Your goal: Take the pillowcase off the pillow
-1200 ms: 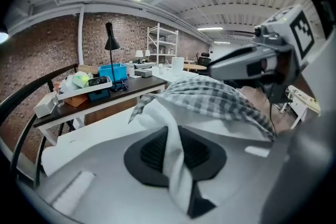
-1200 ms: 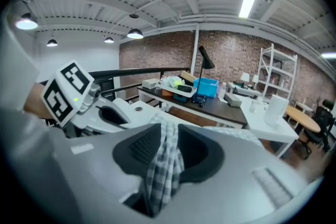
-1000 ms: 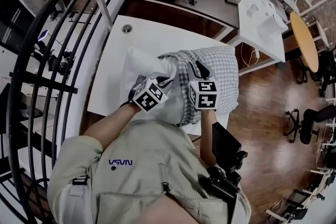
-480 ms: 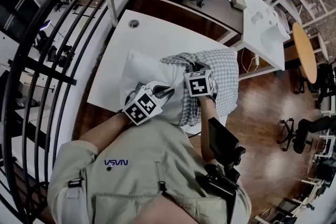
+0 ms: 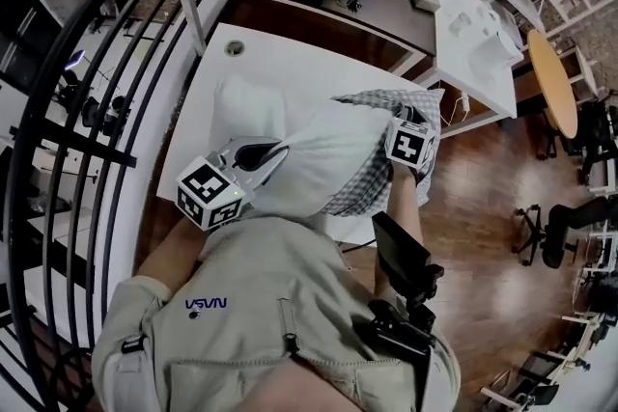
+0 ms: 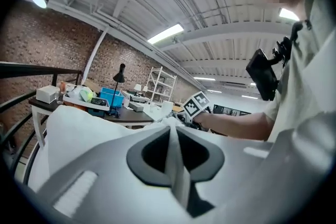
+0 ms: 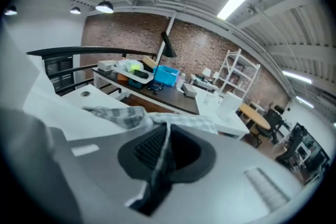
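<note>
My left tongs (image 6: 170, 150) are clamped on a pinch of the white pillow (image 5: 319, 159). My right tongs (image 7: 161, 155) have just closed on the checked pillowcase (image 5: 381, 99). Over the worktop (image 5: 280, 63), most of the pillow looks bared, but the pillowcase still sleeves its right end.

Showing soft, matt white cloth on the pillow (image 5: 319, 159), thin checked woven cloth on the pillowcase (image 5: 377, 183), smooth white table (image 5: 280, 63), glossy wood floor (image 5: 483, 207).
</note>
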The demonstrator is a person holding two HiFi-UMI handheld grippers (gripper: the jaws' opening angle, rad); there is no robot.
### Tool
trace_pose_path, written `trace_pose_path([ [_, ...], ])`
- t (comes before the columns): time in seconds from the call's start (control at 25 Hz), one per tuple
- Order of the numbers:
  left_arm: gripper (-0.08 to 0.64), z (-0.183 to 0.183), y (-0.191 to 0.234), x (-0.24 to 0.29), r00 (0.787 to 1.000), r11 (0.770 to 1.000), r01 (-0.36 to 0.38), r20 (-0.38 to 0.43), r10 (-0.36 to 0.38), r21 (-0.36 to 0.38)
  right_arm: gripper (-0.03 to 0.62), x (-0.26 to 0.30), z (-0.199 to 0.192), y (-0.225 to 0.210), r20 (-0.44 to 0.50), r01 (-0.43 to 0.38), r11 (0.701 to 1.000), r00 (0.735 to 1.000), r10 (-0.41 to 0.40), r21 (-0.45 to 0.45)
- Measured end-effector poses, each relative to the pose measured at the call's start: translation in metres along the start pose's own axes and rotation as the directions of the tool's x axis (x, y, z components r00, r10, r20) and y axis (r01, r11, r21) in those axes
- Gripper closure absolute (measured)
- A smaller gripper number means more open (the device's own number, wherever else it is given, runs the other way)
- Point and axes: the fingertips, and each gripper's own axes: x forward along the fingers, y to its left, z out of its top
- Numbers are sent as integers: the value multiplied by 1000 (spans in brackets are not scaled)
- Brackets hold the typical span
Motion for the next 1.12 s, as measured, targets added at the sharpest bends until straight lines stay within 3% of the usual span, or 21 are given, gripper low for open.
trace_pose_path([
  [0.12, 535, -2, 14, 12, 1000, 1000, -10, -10, 10, 4, 573, 5, -12, -17, 6, 67, 997, 998, -67, 32],
  [0.2, 535, -12, 31, 26, 999, 999, -39, -34, 38, -22, 574, 9, -15, -12, 25, 55, 998, 998, -56, 15],
  [0.28, 529, -28, 54, 44, 993, 996, -88, -86, 86, -26, 568, 13, -21, 3, 46, -12, 1000, 999, 13, -9],
  [0.4, 488, -46, 75, 68, 979, 992, -114, -165, 122, 57, 513, 6, -27, 23, 72, -118, 993, 990, 118, -7],
  [0.48, 456, -42, 80, 74, 977, 989, -116, -170, 130, 93, 493, -13, -26, 35, 92, -172, 985, 981, 169, 30],
  [0.64, 362, -21, 62, 60, 983, 985, -108, -132, 126, 135, 474, -68, -38, 59, 142, -255, 963, 960, 241, 91],
  [0.76, 342, -33, 16, 47, 982, 984, -6, -187, 39, 175, 472, -113, -67, 75, 141, -287, 950, 953, 269, 125],
  [0.84, 311, -61, -17, 45, 963, 978, 77, -270, -22, 194, 457, -136, -93, 89, 111, -304, 942, 951, 289, 146],
  [0.96, 270, -112, -41, 47, 914, 971, 147, -402, -61, 188, 420, -160, -136, 114, 25, -321, 930, 947, 321, 180],
  [1.12, 258, -163, -36, 57, 868, 962, 135, -497, 2, 239, 382, -163, -178, 153, -78, -338, 916, 929, 362, 217],
])
